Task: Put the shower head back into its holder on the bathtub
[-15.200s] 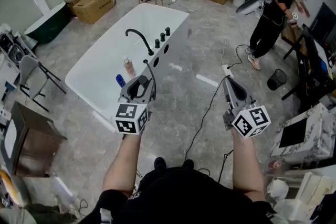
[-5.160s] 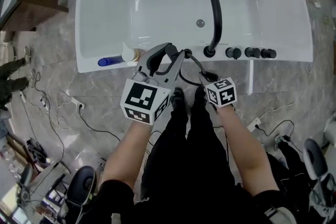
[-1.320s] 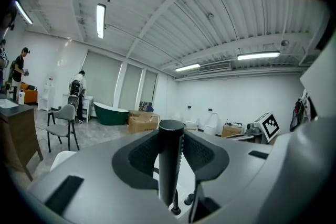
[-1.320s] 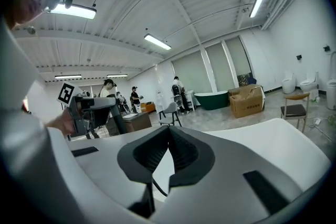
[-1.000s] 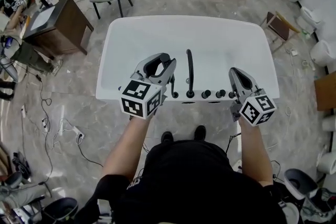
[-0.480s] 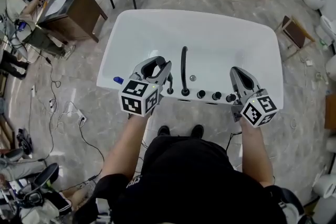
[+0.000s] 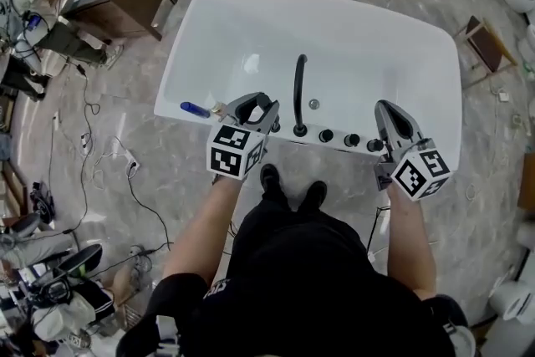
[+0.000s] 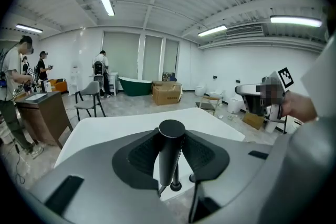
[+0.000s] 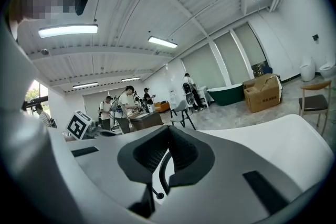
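No. 1: bathtub [image 7: 251, 29]. White and freestanding, with its fittings along the rim nearest you. The landmark for every entry below is the black spout [image 7: 298, 88], which arches from that rim out over the basin.

No. 2: shower head [image 8: 170, 152]. Black and cylindrical, it stands upright between the fingers of your left gripper [image 7: 264, 107], just left of the spout and over the near rim. The fingers are clamped on its body from both sides, and the hold looks firm.

No. 3: right gripper [image 7: 393, 118]. It is well right of the spout, past the row of three knobs [image 7: 352, 140]. Its fingers are pressed together with nothing between them.

No. 4: holder. You cannot plainly make it out. A small dark fitting [image 7: 274, 128] sits on the rim just left of the spout's base, close under your left gripper. I judge that to be the holder.

No. 5: blue bottle [image 7: 194, 109]. It lies on the rim further left of the spout, clear of the work.

Step in hand: the approach. The shower head is at the rim but not yet seated.

Next move, as a judgement: line the lower end of the shower head up over the fitting and keep it upright. Lower it straight until it sits, and only then let the left fingers go. Keep clear of the spout alongside. Your right gripper has no part in this.
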A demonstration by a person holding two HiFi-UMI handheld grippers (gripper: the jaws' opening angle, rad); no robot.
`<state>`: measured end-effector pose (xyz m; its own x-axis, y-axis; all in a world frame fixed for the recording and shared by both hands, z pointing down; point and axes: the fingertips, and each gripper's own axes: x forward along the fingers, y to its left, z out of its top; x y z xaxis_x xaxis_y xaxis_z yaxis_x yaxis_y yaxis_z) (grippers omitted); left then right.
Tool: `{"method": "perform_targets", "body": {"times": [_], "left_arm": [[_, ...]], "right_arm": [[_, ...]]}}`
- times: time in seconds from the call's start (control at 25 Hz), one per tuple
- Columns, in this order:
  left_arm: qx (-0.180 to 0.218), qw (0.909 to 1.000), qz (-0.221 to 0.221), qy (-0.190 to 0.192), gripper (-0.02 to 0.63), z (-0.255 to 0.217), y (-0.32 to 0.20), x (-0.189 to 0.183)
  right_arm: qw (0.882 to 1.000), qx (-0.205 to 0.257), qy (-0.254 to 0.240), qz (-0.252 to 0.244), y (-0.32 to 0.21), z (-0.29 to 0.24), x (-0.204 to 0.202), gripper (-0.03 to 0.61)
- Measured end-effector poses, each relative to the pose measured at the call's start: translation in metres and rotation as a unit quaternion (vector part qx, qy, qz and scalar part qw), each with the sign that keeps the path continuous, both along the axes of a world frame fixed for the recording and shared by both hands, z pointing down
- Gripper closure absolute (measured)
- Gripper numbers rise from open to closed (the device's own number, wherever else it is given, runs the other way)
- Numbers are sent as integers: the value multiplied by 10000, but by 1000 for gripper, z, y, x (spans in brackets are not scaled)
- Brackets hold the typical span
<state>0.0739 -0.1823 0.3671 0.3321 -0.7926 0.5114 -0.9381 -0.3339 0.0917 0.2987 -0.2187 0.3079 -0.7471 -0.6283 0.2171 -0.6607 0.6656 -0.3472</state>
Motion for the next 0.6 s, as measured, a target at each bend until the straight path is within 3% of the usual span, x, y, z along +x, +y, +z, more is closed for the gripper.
{"method": "perform_targets", "body": {"times": [0.32, 0.6], "left_arm": [[-505, 9984, 153, 181, 468, 72, -6, -12], [-979, 9949, 186, 122, 468, 141, -3, -27]], "right_arm": [[9989, -412, 152, 135, -9, 41, -14, 565], [9967, -764, 224, 155, -6, 70, -33, 565]]}}
